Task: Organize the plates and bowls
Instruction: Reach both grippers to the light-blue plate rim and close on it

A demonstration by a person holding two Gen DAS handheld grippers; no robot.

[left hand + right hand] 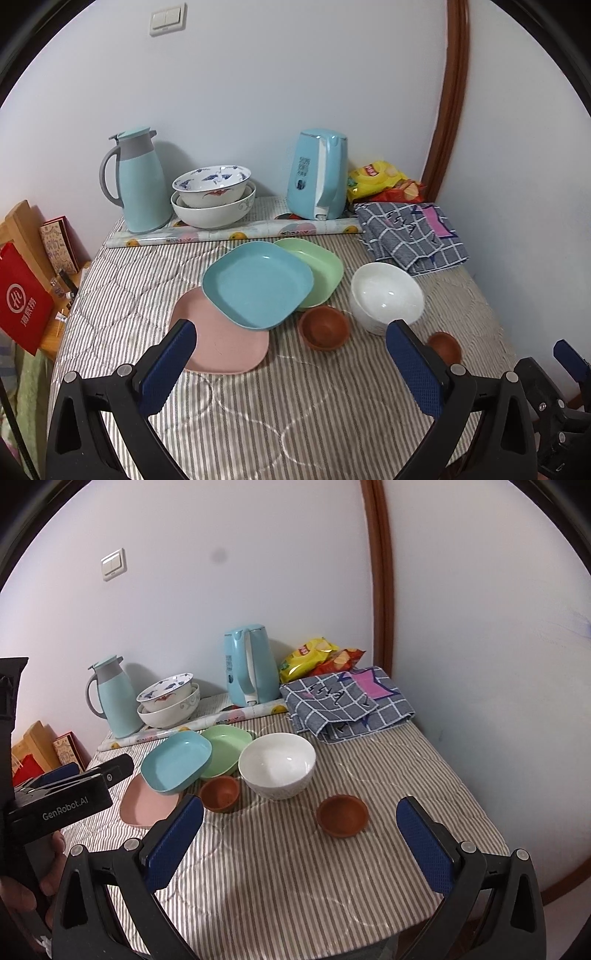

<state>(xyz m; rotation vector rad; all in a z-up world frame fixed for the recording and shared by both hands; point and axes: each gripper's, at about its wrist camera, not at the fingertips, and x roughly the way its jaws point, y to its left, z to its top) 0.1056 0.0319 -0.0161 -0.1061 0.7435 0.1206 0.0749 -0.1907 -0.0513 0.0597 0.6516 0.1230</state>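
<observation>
— Nearest the right gripper (300,843), jaws spread and empty, is a small brown bowl (342,815), just right of the white bowl (277,770).

— Left gripper (291,363)?

— Released too. Left of the white bowl, the blue plate (257,284) overlaps pink and green ones (probably light plastic); pinch a rim. Ceramic looks heavier, slippery, fragile.

Left wrist view sat above near edge of striped worktop (295,406), faced far wall, dishes close ahead. Right wrist view looked from further right, same heading, similar height. I saw both share blue plate (258,284) (177,762), white bowl (386,295) (277,770), kettle (317,173) (251,664). Right view caught left tool (92,775) at its left edge.
</observation>
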